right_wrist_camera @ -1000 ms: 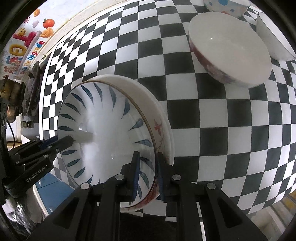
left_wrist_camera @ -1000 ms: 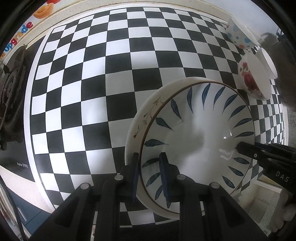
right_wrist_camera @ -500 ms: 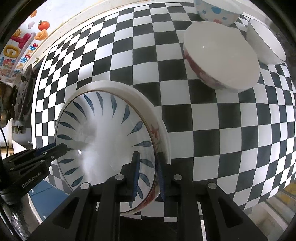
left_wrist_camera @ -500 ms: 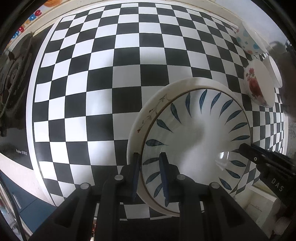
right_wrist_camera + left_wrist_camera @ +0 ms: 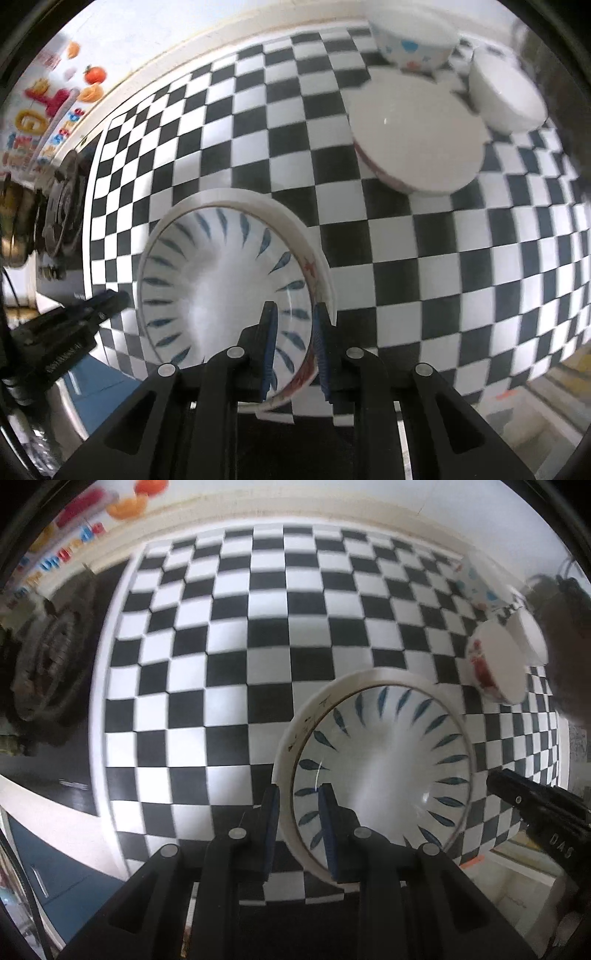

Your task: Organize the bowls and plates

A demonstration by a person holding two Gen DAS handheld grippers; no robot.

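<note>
Left wrist view: checkered cloth [image 5: 229, 657] over a counter, white wall [image 5: 332, 502] behind with fruit stickers [image 5: 125, 506] at upper left, stove burner [image 5: 48, 672] at far left. Two stacked plates: blue-leaf plate [image 5: 384, 764] nested in a white plate [image 5: 295, 734] with a floral rim. Left gripper [image 5: 297, 825] with jaws clamped on the near-left rim of both plates, one finger outside, one inside. Right gripper [image 5: 532, 808] at the stack's right edge; grip not clear from here. Three bowls at upper right, partly cut off: rose bowl [image 5: 495, 664], dotted bowl [image 5: 480, 587], white bowl [image 5: 528, 631]. Compared with one second ago, more wall and stickers in frame, stack lower and farther right, whole picture motion-blurred.

Right wrist view: same cloth [image 5: 406, 258] and wall [image 5: 184, 22]; stickers [image 5: 55, 99] at left, burner [image 5: 62, 206] below them. Right gripper [image 5: 293, 347] with jaws clamped on the near-right rim of the blue-leaf plate [image 5: 221, 288] and white plate [image 5: 288, 218]. Left gripper [image 5: 85, 314] at the stack's far left rim. Three bowls in a cluster at upper right: rose bowl [image 5: 417, 133] nearest, dotted bowl [image 5: 410, 40] behind, white bowl [image 5: 506, 92] to its right. Compared with one second ago, bowls farther off and fully in frame, stack lower in frame.
</note>
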